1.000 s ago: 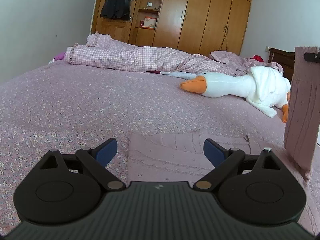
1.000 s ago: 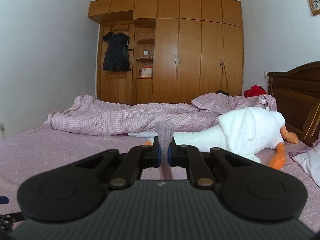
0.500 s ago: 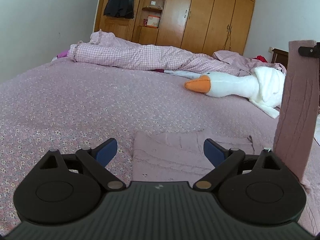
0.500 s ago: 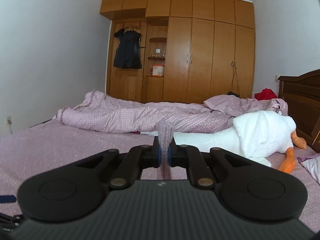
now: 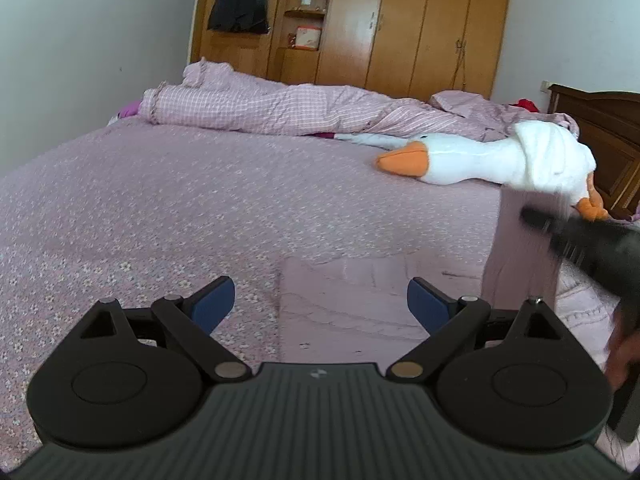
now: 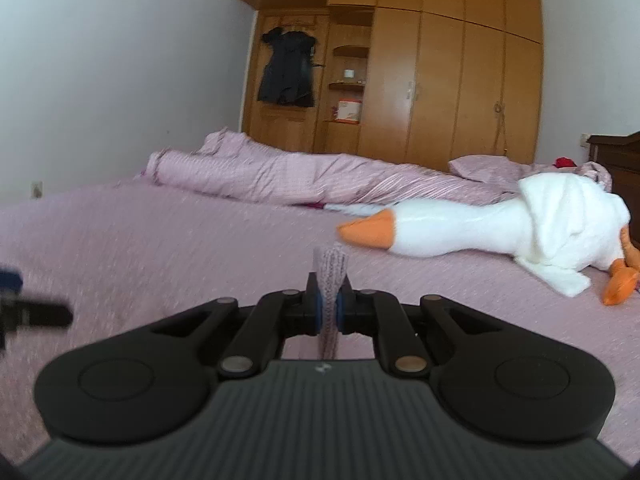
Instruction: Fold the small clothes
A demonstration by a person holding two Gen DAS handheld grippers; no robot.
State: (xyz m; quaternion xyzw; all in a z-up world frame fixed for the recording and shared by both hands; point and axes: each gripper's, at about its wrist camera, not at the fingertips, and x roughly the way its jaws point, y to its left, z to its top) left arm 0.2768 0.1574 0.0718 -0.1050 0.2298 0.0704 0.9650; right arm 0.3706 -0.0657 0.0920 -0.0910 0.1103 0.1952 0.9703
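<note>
A pale pink knitted garment (image 5: 352, 304) lies flat on the bed in the left wrist view, right ahead of my open left gripper (image 5: 320, 302), whose blue pads stand wide apart over it. One end of the garment (image 5: 524, 248) is lifted upright at the right, held by my right gripper (image 5: 560, 224), which looks blurred there. In the right wrist view my right gripper (image 6: 329, 312) is shut on that pink knit strip (image 6: 330, 268), which sticks up between the pads.
A flowered pink bedspread (image 5: 180, 208) covers the bed. A white plush goose (image 5: 480, 160) lies at the right. A rolled checked quilt (image 5: 280, 108) runs along the far side. Wooden wardrobe (image 5: 400, 24) behind, dark headboard (image 5: 600, 140) at right.
My right gripper has come down and toward the left with the lifted end of the garment. The left gripper stays open over the flat part.
</note>
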